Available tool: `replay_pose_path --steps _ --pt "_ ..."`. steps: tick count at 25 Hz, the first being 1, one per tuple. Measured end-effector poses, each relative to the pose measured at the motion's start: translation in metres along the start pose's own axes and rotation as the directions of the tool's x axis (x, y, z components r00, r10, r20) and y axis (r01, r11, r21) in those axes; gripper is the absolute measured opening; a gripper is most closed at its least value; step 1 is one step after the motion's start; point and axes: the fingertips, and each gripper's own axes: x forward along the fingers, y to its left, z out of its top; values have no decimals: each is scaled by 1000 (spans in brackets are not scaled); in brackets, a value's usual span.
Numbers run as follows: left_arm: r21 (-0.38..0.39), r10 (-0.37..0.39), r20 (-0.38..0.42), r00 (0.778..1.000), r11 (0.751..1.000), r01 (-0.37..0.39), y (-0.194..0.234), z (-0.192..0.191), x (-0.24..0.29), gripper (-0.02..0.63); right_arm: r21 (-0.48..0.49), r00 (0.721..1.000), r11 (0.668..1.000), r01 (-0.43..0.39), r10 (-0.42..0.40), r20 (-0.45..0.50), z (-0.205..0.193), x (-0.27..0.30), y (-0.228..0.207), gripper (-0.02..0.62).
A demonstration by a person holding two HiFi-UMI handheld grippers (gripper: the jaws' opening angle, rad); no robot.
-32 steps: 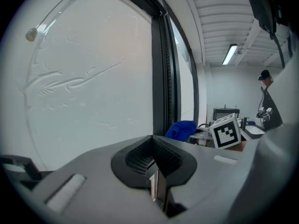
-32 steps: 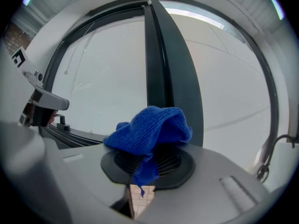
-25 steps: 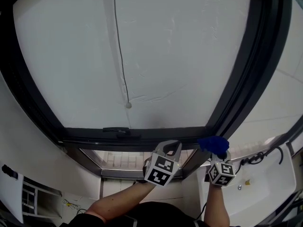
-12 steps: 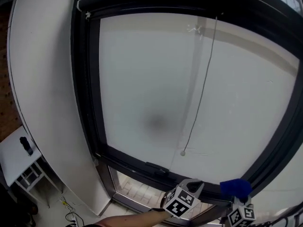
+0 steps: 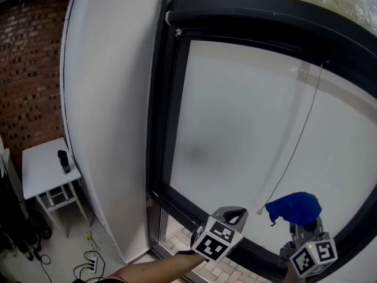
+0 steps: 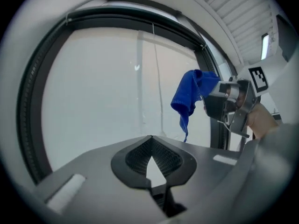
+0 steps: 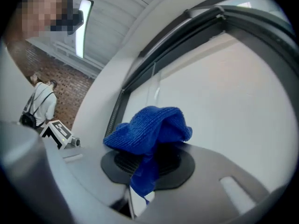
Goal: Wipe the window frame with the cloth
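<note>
The window's black frame [image 5: 160,128] borders a frosted white pane [image 5: 235,128], and a thin pull cord [image 5: 297,140] hangs in front of the glass. At the lower right of the head view, my right gripper [image 5: 300,221] is shut on a crumpled blue cloth [image 5: 293,207], held up before the pane near the cord's end. In the right gripper view the cloth [image 7: 149,127] bulges over the right gripper [image 7: 150,158], with the frame [image 7: 116,111] beyond. My left gripper [image 5: 234,212] sits left of it, shut and empty [image 6: 150,146]. In the left gripper view the cloth [image 6: 189,94] hangs from the right gripper [image 6: 224,101].
A white wall pillar [image 5: 112,128] stands left of the frame, with a brick wall [image 5: 35,69] beyond. A small white table [image 5: 41,170] holds a dark bottle [image 5: 63,161]. Cables [image 5: 88,267] lie on the floor. A person [image 7: 39,101] stands far back in the right gripper view.
The head view has swung up and to the left, from the window's bottom rail to its left side and top corner. Both grippers stay low in view, and the cloth now sits higher against the pane.
</note>
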Motion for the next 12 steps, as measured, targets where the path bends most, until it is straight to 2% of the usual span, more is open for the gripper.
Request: replay_pose_path --steps 2,4,6,9,12 --pt "19 77 8 997 997 -77 28 13 -18 -6 -32 995 995 -97 98 34 22 29 31 69" --pt "-9 146 20 989 989 -146 60 24 -36 -6 -52 976 978 -201 204 75 44 63 64 69" --pt "-23 208 33 977 978 -208 86 32 -52 -6 -65 956 961 -270 276 104 62 95 89 69" --pt "-23 263 61 963 965 -262 116 42 -76 -6 -105 940 946 -308 319 119 83 135 124 69" --pt "-14 280 100 955 960 -280 148 53 -97 -6 -189 926 928 -320 349 147 112 164 167 69"
